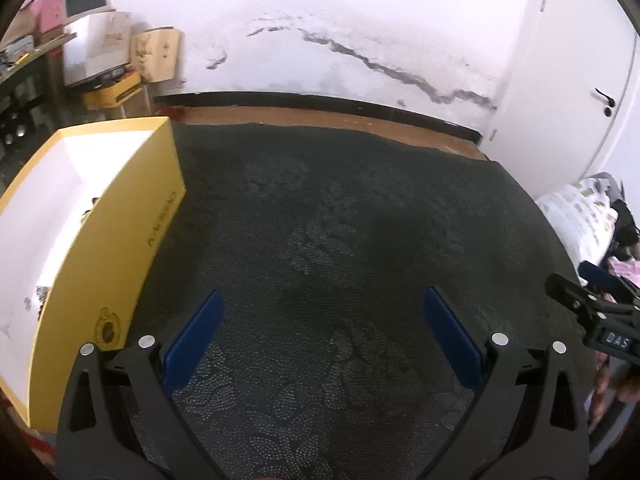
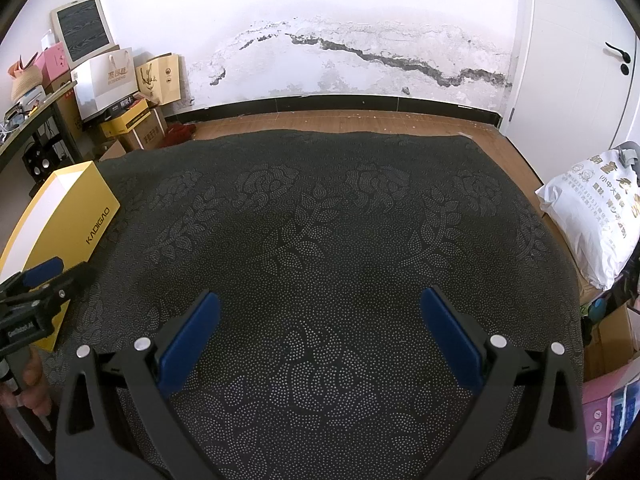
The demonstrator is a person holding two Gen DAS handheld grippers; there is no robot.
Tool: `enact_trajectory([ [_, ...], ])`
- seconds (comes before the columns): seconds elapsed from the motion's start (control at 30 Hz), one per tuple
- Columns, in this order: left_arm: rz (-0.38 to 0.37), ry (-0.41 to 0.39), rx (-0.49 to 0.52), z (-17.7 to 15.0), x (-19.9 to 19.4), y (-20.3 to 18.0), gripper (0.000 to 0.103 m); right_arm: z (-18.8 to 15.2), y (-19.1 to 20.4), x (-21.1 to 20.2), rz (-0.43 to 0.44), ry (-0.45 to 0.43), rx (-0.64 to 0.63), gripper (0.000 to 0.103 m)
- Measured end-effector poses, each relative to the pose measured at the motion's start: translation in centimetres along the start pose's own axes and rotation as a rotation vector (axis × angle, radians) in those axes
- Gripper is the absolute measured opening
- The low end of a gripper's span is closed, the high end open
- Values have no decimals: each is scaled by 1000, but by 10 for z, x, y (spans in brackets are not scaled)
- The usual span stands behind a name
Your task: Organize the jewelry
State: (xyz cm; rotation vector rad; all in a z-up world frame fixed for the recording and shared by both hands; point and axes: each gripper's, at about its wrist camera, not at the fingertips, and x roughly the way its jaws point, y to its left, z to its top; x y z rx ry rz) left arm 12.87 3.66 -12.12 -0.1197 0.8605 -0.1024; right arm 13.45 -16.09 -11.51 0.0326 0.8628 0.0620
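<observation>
A yellow box (image 1: pixel 120 240) with a white inside stands at the left of the dark patterned cloth (image 1: pixel 340 240). Small dark jewelry pieces (image 1: pixel 38 300) lie inside it by its near wall. My left gripper (image 1: pixel 322 306) is open and empty, low over the cloth, just right of the box. My right gripper (image 2: pixel 320 306) is open and empty over the middle of the cloth (image 2: pixel 320 220). The box also shows in the right wrist view (image 2: pixel 80 220) at far left, with the left gripper (image 2: pixel 48 276) beside it. The right gripper shows at the left wrist view's right edge (image 1: pixel 580 292).
The cloth covers a table that ends before a wooden floor (image 2: pixel 340 118) and a cracked white wall (image 2: pixel 320 32). Boxes and paper bags (image 2: pixel 120 92) are stacked at back left. A white printed bag (image 2: pixel 592 216) lies at the right, by a white door (image 2: pixel 580 60).
</observation>
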Motion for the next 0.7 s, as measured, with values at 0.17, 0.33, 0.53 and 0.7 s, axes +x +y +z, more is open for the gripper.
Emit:
enact_trajectory([
  [0.17,-1,5,10,-1,1,-3,97,0,0,0,1,0,-3,97],
  [0.33,-2,4,13,-1,1,-4,97,0,0,0,0,0,0,97],
  [0.53,43,-31,53,-1,-2,-11,97,0,-1,0,2,0,1,97],
  [0.7,54,-27,77,-2,-2,-15,97,0,-2,0,2,0,0,97],
])
